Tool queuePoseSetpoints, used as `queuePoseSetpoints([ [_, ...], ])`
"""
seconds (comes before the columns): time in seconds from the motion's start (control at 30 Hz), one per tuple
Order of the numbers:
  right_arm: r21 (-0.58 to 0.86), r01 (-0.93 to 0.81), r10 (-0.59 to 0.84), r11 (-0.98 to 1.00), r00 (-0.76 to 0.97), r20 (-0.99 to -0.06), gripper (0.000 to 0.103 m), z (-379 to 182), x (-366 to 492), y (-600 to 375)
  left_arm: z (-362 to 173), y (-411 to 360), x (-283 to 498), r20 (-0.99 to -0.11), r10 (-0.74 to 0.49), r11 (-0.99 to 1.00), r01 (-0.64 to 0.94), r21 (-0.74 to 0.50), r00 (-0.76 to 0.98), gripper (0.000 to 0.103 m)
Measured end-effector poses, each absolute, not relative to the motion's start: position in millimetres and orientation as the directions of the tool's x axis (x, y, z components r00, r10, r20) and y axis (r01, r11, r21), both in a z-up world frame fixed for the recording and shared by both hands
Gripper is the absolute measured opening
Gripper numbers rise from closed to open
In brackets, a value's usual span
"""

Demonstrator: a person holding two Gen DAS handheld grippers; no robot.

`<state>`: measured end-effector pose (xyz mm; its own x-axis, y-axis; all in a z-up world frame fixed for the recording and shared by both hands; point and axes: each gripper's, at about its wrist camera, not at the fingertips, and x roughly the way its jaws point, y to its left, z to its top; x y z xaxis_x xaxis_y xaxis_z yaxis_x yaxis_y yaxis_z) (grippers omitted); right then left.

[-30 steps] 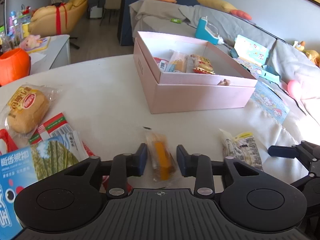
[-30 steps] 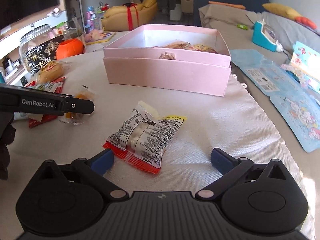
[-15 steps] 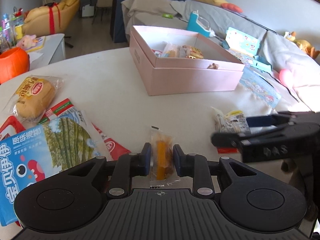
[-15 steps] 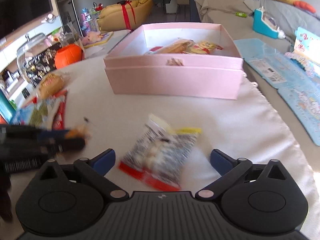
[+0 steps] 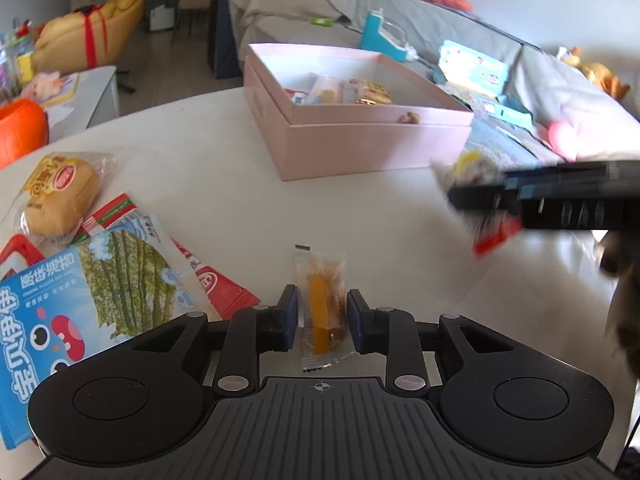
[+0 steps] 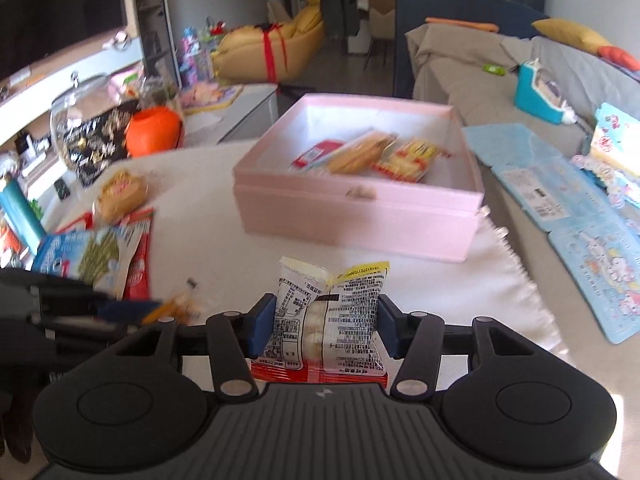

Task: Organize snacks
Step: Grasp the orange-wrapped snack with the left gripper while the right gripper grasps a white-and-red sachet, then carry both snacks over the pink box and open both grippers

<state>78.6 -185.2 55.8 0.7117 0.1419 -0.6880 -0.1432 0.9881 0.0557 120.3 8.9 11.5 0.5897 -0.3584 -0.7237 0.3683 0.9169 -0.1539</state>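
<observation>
A: Pink cardboard, open-topped: the square pink box (image 6: 360,216) sits in the upper middle of the right wrist frame, on the white counter (image 5: 208,184), a few wrapped snacks already inside.

B: And the tools?

A: The left tool (image 5: 322,318) is closed on the small clear sachet with an orange stick inside (image 5: 322,304), bottom centre of its frame. The right tool (image 6: 326,330) is clamped on the white printed snack packet with a red edge (image 6: 328,320).

B: Risks?

A: Likely crinkly film slipping from the pads, or the two tools crowding each other over the box. The blue-and-green seaweed packet (image 5: 80,280) and wrapped round bun (image 5: 60,196) wait at left.
</observation>
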Motion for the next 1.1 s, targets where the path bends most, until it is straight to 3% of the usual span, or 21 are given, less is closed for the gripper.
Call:
queuePoseSetpoints([
  [0.27,0.048,-0.09,0.101,0.995,0.775,-0.624,0.053,78.4,74.8,-213.1,20.4,18.5,127.0,-0.678,-0.412,0.907,0.34,-0.247,0.608,0.024],
  [0.53,0.182,-0.068,0.161,0.981,0.809,-0.566,0.053,109.3,115.6,-253.3,105.1,7.8,194.4,-0.468,-0.502,0.864,0.402,-0.303,0.727,0.025],
  [0.6,0.19,-0.05,0.147,0.981,0.829,-0.54,0.053,117.0,136.8,-257.2,115.5,3.2,231.4,-0.425,-0.542,0.835,0.403,-0.375,0.725,0.026],
  [0.67,0.174,-0.065,0.147,0.983,0.844,-0.516,0.06,118.1,157.1,-253.6,114.6,-3.0,268.0,-0.434,-0.561,0.818,0.393,-0.419,0.705,0.027],
  [0.73,0.138,-0.046,0.115,0.989,0.829,-0.548,0.068,111.5,172.6,-245.3,110.3,-7.0,280.8,-0.454,-0.519,0.848,0.367,-0.383,0.724,0.027],
  [1.0,-0.026,-0.153,0.108,0.988,0.797,-0.595,0.073,74.4,139.8,-206.2,69.5,47.7,225.0,-0.526,-0.462,0.882,0.307,-0.358,0.714,0.027],
  [1.1,-0.06,-0.24,0.153,0.969,0.773,-0.616,0.076,67.0,127.3,-180.4,65.3,98.2,192.7,-0.523,-0.38,0.912,0.215,-0.35,0.763,0.027],
])
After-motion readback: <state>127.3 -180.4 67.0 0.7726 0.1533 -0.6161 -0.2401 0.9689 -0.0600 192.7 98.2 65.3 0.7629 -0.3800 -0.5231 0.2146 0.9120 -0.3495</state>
